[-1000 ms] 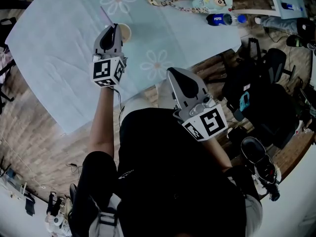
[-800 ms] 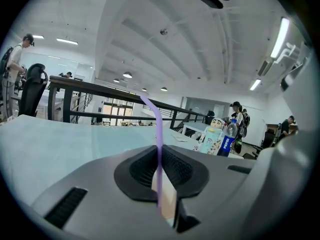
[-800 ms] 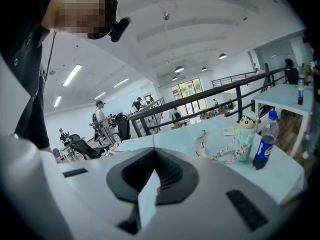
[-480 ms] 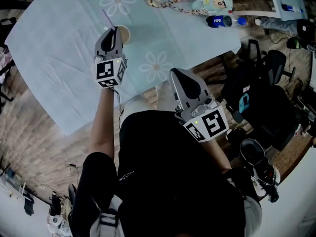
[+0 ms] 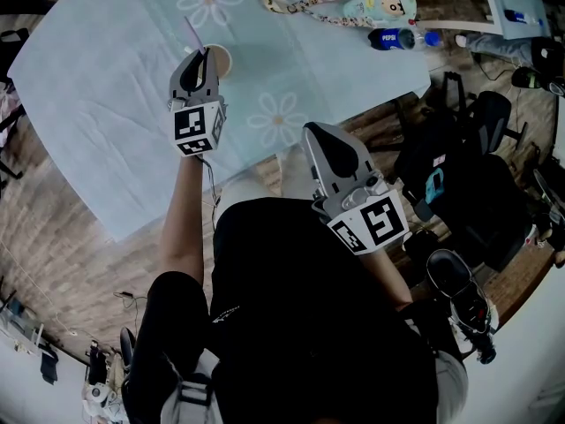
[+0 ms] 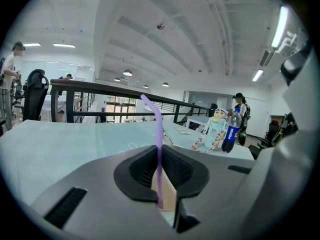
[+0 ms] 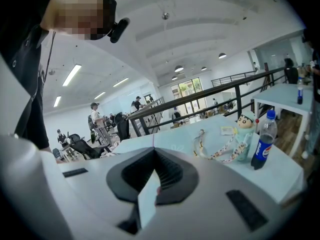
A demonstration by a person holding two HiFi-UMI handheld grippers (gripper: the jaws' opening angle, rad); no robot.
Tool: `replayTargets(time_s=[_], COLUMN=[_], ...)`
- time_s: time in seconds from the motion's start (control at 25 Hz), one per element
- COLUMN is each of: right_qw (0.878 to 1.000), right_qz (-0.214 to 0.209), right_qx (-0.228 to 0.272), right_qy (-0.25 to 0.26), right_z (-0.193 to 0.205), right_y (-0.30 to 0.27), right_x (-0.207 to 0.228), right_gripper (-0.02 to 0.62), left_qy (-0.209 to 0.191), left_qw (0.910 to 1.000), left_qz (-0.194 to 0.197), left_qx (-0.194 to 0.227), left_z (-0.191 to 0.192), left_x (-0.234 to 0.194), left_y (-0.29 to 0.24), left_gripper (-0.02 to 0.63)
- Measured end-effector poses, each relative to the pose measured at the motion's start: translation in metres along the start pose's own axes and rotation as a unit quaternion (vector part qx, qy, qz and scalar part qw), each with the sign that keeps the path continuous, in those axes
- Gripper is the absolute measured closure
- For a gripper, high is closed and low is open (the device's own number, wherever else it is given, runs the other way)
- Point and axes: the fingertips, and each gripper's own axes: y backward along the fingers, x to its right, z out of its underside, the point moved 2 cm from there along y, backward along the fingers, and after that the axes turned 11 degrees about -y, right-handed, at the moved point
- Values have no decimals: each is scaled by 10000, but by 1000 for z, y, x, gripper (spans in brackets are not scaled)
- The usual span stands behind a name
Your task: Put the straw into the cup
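A tan paper cup [image 5: 222, 57] stands on the light blue tablecloth [image 5: 97, 104]. My left gripper [image 5: 203, 53] is right beside the cup's left rim, shut on a purple straw [image 5: 189, 30] that sticks up and away past its tips. In the left gripper view the straw [image 6: 159, 144] stands upright between the jaws with its bent top leaning left, and the cup [image 6: 169, 198] shows just behind it. My right gripper [image 5: 318, 135] hangs near the table's front edge, away from the cup, its jaws shut [image 7: 150, 194] on nothing.
At the table's far right lie a blue Pepsi bottle [image 5: 393, 35] and a cartoon-figure flask with a lanyard [image 5: 381, 2]. Beyond the table's right edge, bags and chairs [image 5: 481, 175] crowd the wooden floor. People stand in the background of the gripper views.
The left gripper with the straw has edged slightly right, staying by the cup. The right gripper has barely moved.
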Motion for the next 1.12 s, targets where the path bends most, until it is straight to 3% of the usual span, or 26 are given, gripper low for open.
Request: replayTargets(time_s=[0.44,0.56,1.12], right_qw=[10000,10000,9995], right_qz=[14,-1,-276], right_qx=[14,13,32], right_qy=[-22,-19,128], right_z=[-2,-2,-8], right_y=[0,0,2], right_x=[2,1,-11], right_gripper=[586,588,588], left_qy=[-129,-205,-104], left_qw=[9998,9997,9998], left_qz=[-59,-115,-184], left_qx=[-101,-80,8], left_z=[1,0,-9], left_x=[-1,-2,-5], left_y=[-5,-6,14], left_gripper=[569,526,500])
